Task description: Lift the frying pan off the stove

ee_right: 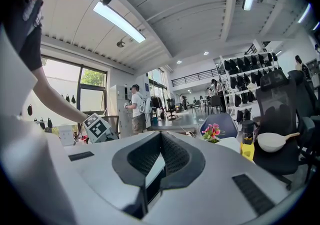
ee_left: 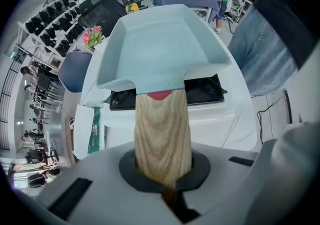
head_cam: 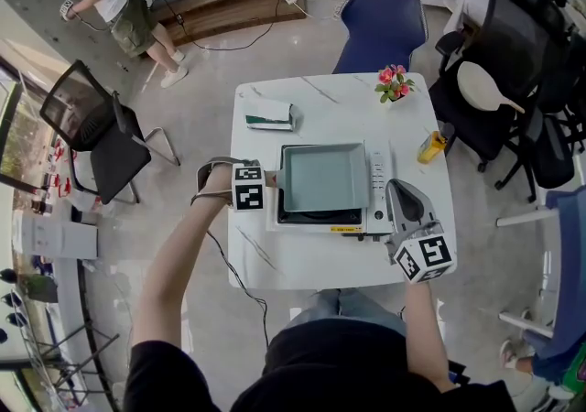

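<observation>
While the pan sits flat on the stove at the centre of the head view, my left tongs are clamped tight on its wooden handle, just off the pan's left edge. In the left gripper view the handle runs straight up the frame from the jaws, with the pan spreading out beyond it over the black stove. So the long axis lies in line with the left tongs, and I judge a straight upward lift should clear it. My right tongs hang at the stove's right side, apart from the pan, jaws together on nothing.
</observation>
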Demonstrator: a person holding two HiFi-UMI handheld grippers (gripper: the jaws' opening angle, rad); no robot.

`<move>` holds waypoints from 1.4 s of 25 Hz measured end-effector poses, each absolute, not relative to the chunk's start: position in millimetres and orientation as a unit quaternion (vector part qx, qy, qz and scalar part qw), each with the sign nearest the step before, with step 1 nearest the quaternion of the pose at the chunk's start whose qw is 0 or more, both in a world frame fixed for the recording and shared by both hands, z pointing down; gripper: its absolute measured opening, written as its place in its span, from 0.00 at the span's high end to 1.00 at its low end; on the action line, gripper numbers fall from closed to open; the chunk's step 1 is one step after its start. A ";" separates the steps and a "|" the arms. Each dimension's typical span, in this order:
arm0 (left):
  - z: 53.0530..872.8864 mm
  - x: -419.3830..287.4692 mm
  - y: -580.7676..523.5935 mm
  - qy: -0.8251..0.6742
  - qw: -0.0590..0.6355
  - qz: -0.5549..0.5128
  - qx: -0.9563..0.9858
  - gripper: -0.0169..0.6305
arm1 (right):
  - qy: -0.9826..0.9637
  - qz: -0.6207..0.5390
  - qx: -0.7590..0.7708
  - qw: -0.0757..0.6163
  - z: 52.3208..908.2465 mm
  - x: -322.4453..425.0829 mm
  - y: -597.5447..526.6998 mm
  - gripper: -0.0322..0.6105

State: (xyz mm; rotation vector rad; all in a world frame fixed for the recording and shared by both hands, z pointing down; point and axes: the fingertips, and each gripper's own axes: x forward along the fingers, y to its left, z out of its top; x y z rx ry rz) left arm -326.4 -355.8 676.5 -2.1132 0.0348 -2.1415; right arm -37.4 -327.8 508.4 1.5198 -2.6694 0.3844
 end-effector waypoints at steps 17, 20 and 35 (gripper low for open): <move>579.4 -283.3 -382.1 0.232 0.004 -0.473 -0.850 0.95 | -0.853 0.103 0.511 0.005 489.1 -10.1 -338.6 0.95; 556.9 -272.5 -383.1 0.274 0.000 -0.406 -0.872 0.95 | -0.855 0.090 0.510 0.000 482.6 -6.4 -342.5 0.95; 443.6 -250.0 -351.1 0.471 0.009 -0.124 -0.873 0.95 | -0.839 0.039 0.543 -0.006 450.2 11.8 -338.8 0.95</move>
